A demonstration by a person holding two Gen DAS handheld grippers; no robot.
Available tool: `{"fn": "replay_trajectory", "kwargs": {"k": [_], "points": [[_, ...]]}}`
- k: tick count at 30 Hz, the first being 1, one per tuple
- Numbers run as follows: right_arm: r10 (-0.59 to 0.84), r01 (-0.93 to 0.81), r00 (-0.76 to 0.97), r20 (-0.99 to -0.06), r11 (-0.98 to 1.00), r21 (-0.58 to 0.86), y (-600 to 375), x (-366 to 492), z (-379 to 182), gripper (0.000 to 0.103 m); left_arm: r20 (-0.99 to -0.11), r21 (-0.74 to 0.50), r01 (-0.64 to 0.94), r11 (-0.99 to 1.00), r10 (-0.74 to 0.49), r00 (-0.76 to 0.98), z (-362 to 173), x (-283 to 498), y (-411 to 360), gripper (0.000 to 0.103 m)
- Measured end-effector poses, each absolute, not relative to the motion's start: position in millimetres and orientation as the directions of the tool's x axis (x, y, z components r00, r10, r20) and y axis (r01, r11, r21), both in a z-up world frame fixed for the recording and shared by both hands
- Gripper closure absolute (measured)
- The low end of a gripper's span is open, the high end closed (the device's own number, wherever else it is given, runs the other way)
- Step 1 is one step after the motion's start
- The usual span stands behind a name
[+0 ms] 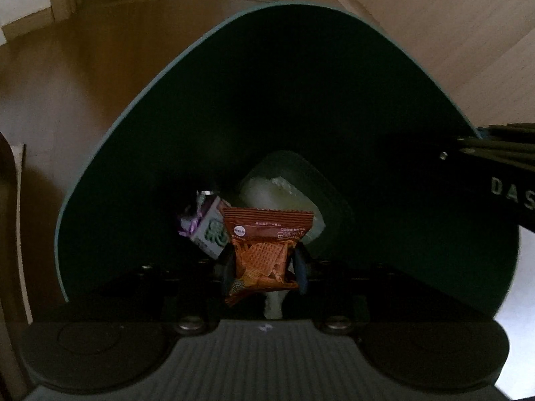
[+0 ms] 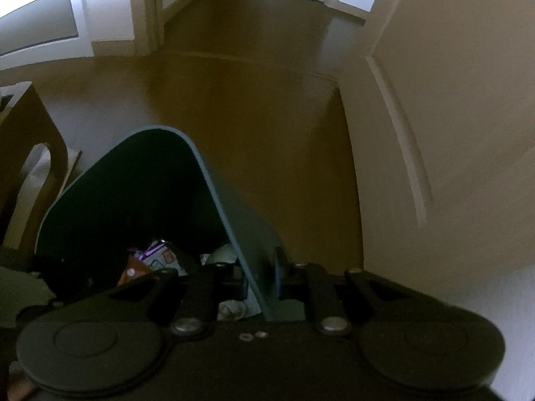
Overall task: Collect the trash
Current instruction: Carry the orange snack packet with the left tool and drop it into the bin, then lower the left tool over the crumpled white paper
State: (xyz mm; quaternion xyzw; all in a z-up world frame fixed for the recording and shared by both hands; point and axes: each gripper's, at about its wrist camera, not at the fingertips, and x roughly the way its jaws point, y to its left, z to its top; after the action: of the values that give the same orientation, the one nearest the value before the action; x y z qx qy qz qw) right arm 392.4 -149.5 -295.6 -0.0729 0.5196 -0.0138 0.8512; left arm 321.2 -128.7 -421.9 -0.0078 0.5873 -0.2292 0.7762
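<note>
Holding snack packet (image 1: 264, 250) pinched in my left gripper (image 1: 264, 264) over green bin (image 1: 133, 153); right gripper (image 2: 262, 284) clamped bin's wall; carton (image 1: 209, 230) lay inside.

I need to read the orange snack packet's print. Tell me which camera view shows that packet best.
The left wrist view: the orange snack packet sits centred between the left gripper jaws above the green bin, print facing the camera. The right wrist view shows only an orange sliver inside the bin.
</note>
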Motion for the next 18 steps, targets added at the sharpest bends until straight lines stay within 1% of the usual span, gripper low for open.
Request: {"fn": "replay_trajectory", "kwargs": {"k": [1,2,3,4,5,9,12,14,18], "points": [[-0.097,-0.055,0.459,-0.883,0.989,-0.138,-150,392,-295,0.091,-0.907,-0.28,0.347,0.895,-0.365,0.21,-424,321,-130,0.064],[-0.096,-0.059,0.459,-0.883,0.989,-0.138,-150,392,-296,0.091,-0.905,-0.281,0.346,0.895,-0.367,0.213,-426,321,-131,0.053],[-0.095,-0.06,0.458,-0.884,0.989,-0.138,-151,393,-296,0.091,-0.902,-0.288,0.342,0.895,-0.373,0.217,-427,321,-132,0.045],[-0.093,-0.063,0.456,-0.885,0.989,-0.137,-151,393,-296,0.091,-0.894,-0.298,0.344,0.89,-0.387,0.227,-424,317,-136,0.034],[-0.092,-0.071,0.455,-0.886,0.988,-0.139,-151,394,-296,0.091,-0.886,-0.304,0.348,0.887,-0.397,0.238,-420,316,-135,0.032],[-0.098,-0.073,0.454,-0.885,0.986,-0.147,-152,397,-297,0.091,-0.871,-0.295,0.38,0.876,-0.411,0.271,-415,304,-129,0.032],[-0.101,-0.07,0.457,-0.884,0.986,-0.149,-152,398,-300,0.091,-0.866,-0.249,0.388,0.888,-0.383,0.321,-404,305,-106,0.032],[-0.1,-0.071,0.455,-0.885,0.986,-0.148,-153,400,-302,0.09,-0.862,-0.255,0.369,0.894,-0.383,0.332,-399,297,-87,0.028],[-0.1,-0.079,0.454,-0.885,0.985,-0.152,-152,406,-305,0.091,-0.884,-0.205,0.289,0.935,-0.303,0.355,-405,268,-46,0.026]]}}
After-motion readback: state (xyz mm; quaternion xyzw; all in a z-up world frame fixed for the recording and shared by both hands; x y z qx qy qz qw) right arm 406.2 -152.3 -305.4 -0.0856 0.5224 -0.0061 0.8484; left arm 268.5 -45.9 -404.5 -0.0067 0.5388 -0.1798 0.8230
